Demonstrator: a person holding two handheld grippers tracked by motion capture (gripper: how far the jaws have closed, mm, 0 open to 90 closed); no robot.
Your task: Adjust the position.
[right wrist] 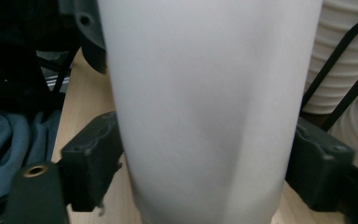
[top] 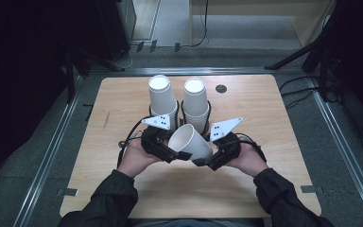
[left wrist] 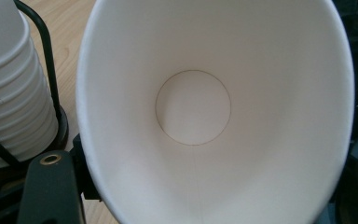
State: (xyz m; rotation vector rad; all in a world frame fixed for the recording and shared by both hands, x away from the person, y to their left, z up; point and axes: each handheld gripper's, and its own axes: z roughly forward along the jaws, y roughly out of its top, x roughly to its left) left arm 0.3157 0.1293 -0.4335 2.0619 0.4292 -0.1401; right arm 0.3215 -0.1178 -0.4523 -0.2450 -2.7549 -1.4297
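Observation:
A single white paper cup [top: 191, 142] lies tilted above the table between both grippers, its mouth toward the left one. My left gripper [top: 182, 153] holds it at the rim. The left gripper view looks straight into the cup [left wrist: 196, 107], whose mouth is pressed into an oval, with one pad [left wrist: 85, 172] against the rim's outside. My right gripper [top: 201, 161] holds the cup's body. In the right gripper view both pads [right wrist: 93, 158] lie against the sides of the cup [right wrist: 205, 107], which shows a faint crease.
Two stacks of white paper cups [top: 162, 97] [top: 195, 101] stand mouth-down in black wire holders [left wrist: 51, 79] just behind the grippers. A small black disc [top: 221, 88] sits near the far edge of the wooden table [top: 274, 179]. Metal rails run along both sides.

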